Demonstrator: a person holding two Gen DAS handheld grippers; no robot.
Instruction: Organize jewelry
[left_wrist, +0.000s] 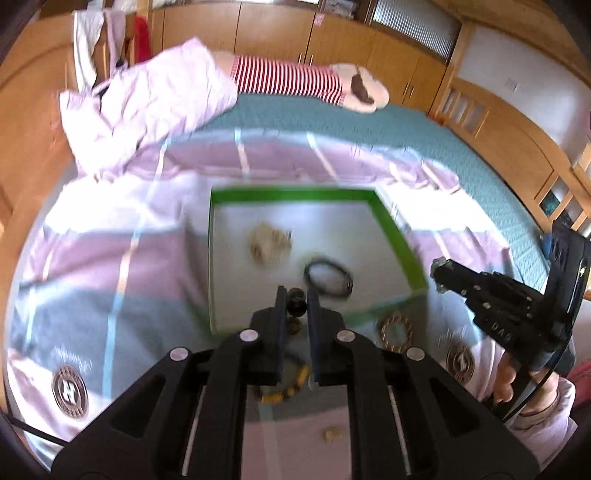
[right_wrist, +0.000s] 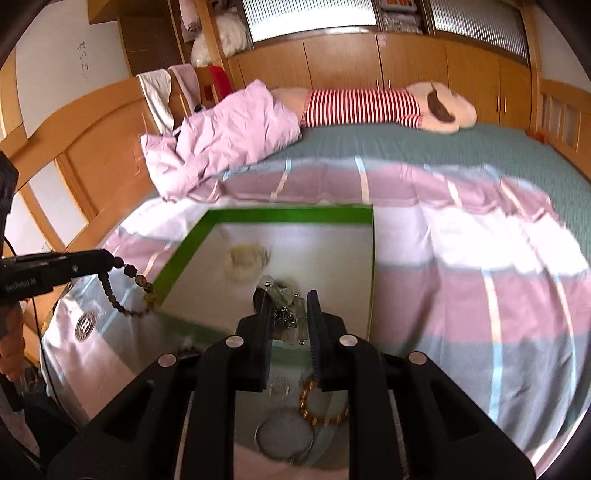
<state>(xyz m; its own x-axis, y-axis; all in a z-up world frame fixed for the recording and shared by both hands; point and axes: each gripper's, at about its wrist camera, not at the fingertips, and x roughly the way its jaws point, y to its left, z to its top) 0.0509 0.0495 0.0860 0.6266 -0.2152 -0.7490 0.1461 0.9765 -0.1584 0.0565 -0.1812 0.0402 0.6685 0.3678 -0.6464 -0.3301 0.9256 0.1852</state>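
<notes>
A green-rimmed box with a white floor lies on the bed; it also shows in the right wrist view. Inside it are a pale bead bracelet and a black band. My left gripper is shut on a dark bead bracelet over the box's near edge; the string hangs from its tip in the right wrist view. My right gripper is shut on a clear crystal bracelet above the box's near edge. In the left wrist view it is right of the box.
On the striped quilt near the box lie a gold ring-shaped bracelet, an amber bead bracelet, a round silver piece and a small pale bit. A crumpled pink blanket and a striped plush toy lie farther back.
</notes>
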